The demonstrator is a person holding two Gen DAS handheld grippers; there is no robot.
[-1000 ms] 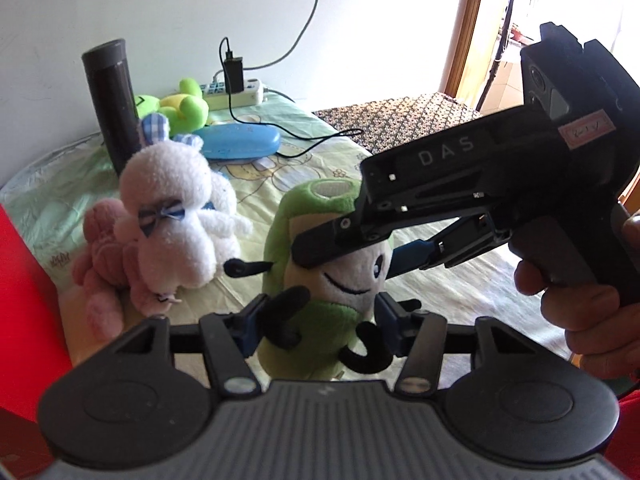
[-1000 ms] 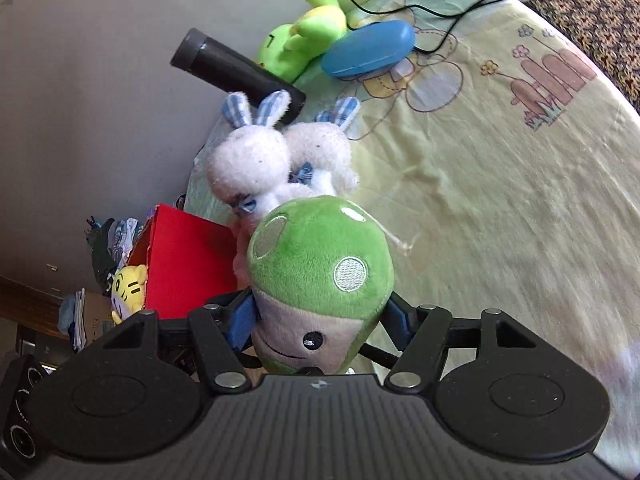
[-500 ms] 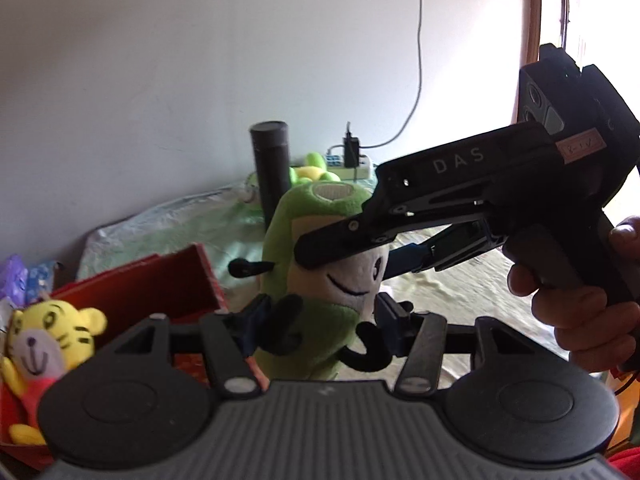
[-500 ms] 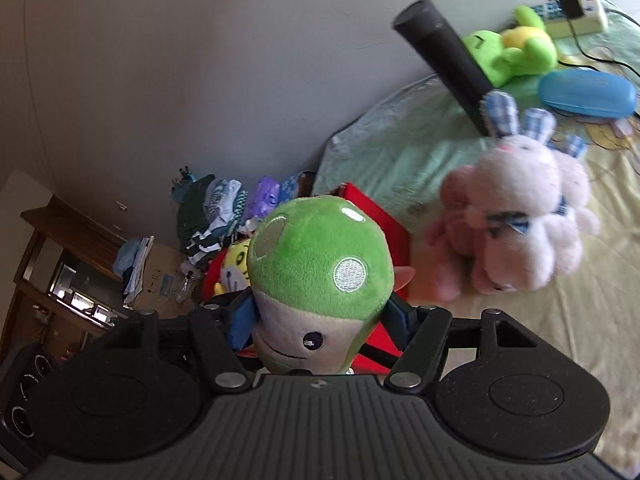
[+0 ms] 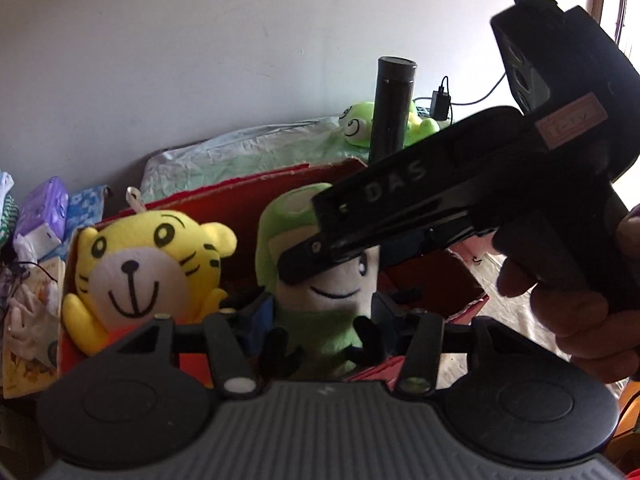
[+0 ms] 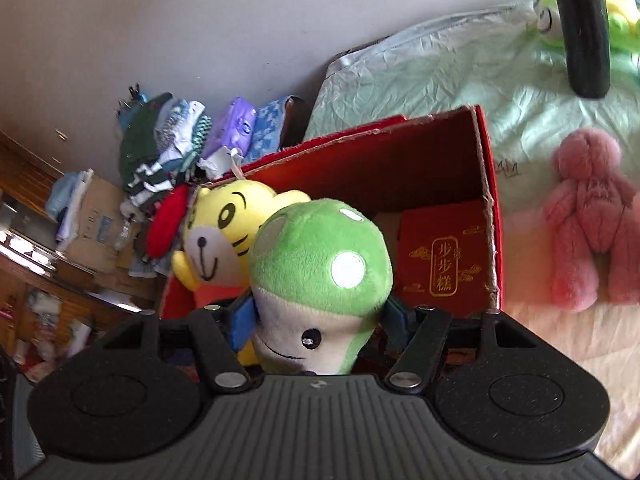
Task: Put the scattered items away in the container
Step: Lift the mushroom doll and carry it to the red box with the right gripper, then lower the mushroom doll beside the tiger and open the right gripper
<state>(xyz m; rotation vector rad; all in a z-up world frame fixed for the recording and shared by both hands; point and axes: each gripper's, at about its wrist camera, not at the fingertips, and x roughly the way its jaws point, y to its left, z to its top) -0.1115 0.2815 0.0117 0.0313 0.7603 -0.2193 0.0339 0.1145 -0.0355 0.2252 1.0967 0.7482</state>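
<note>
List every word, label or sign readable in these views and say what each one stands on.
"DAS": raised letters on the side of the right gripper, seen from the left wrist view.
"步步糕": gold characters in a frame on the red packet inside the red box.
Pink sticker on the right gripper's body: print too blurred to read.

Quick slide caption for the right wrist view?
Right tongs hold green mushroom plush over red box beside yellow tiger plush.
</note>
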